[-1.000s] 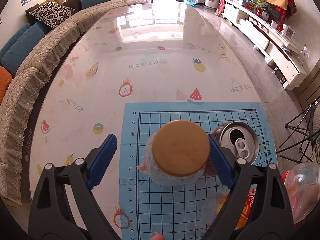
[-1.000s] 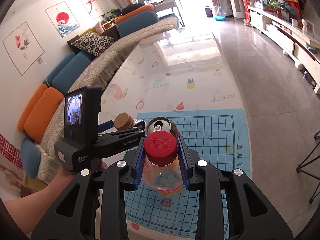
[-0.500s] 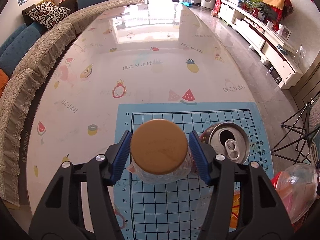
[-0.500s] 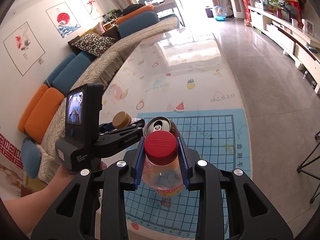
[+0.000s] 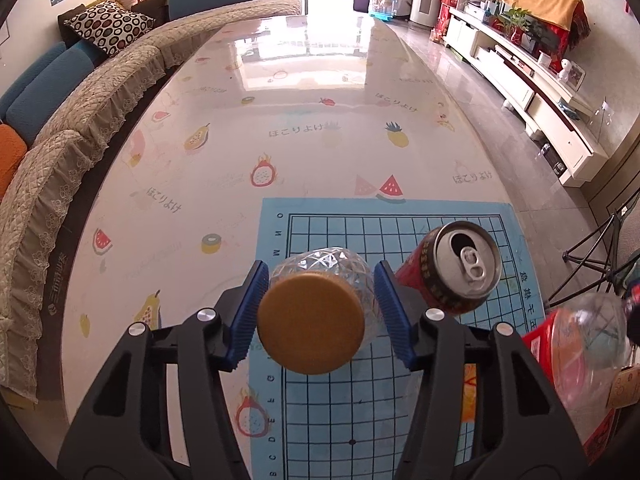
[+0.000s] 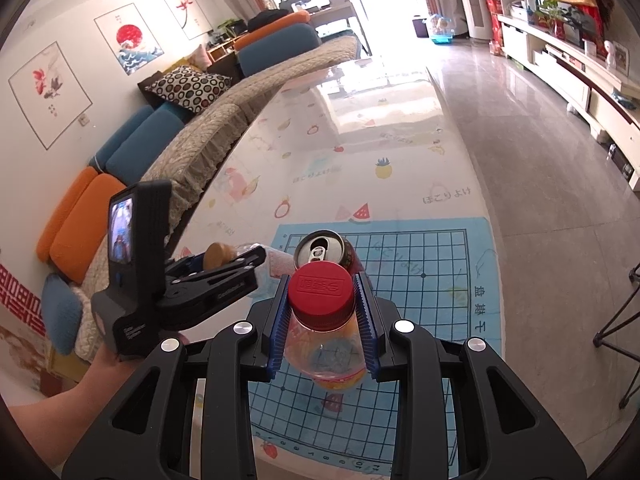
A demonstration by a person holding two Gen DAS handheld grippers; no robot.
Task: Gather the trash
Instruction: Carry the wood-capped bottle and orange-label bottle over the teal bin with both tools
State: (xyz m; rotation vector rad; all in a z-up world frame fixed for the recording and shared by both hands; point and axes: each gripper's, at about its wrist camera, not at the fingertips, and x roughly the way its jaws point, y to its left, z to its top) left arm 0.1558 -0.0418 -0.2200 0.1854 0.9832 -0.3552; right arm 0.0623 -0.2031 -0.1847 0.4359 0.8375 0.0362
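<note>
My left gripper (image 5: 320, 308) is closing its blue pads onto the faceted glass jar (image 5: 320, 300) with the wooden lid, the opened can (image 5: 456, 268) just right of it on the blue grid mat (image 5: 400, 400), while my right gripper (image 6: 322, 320) clamps the red-capped bottle (image 6: 324, 344).

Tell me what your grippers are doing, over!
Left gripper closing, fingers on the faceted glass jar. Right gripper shut on red-capped plastic bottle. Opened soda can standing on the grid mat, close beside the jar.

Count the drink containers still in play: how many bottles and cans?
3. A tan-capped faceted bottle between the closing left gripper jaws, a red-capped bottle clamped in the right gripper, an open can on the grid mat.
</note>
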